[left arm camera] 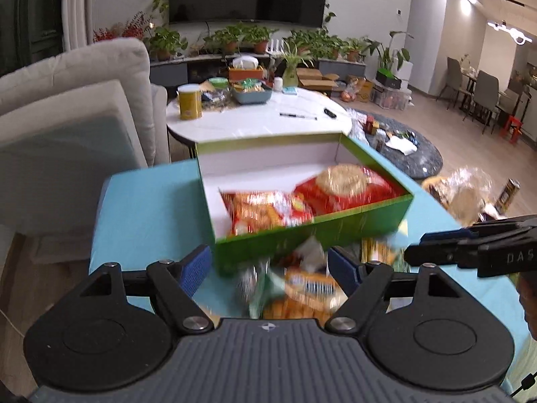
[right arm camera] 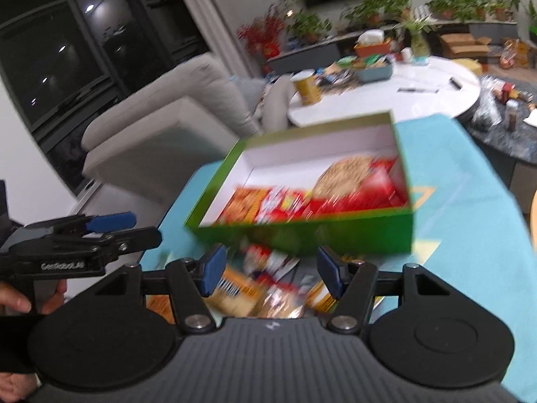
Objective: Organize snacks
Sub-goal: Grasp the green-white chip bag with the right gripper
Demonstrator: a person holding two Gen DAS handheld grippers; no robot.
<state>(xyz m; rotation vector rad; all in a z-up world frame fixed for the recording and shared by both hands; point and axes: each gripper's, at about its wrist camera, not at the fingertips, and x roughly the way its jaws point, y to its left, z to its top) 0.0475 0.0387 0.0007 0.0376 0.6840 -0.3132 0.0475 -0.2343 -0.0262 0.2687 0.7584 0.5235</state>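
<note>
A green box (left arm camera: 312, 233) with a white inside stands on the teal tablecloth (left arm camera: 151, 208). In it lie a red cracker pack (left arm camera: 349, 188) and an orange snack pack (left arm camera: 261, 211). The box also shows in the right wrist view (right arm camera: 335, 231). Several loose snack packs (left arm camera: 302, 288) lie in front of the box, blurred, and show in the right wrist view (right arm camera: 268, 288) too. My left gripper (left arm camera: 272, 268) is open above the loose packs, holding nothing. My right gripper (right arm camera: 268, 268) is open above the same pile, empty. Each gripper shows at the edge of the other's view.
A grey sofa (left arm camera: 74, 107) stands left of the table. Behind is a white round table (left arm camera: 261, 117) with a yellow can (left arm camera: 190, 102) and a blue bowl of snacks (left arm camera: 251, 94). A clear bag (left arm camera: 470, 191) lies right of the box. A dark rug (left arm camera: 412, 147) holds clutter.
</note>
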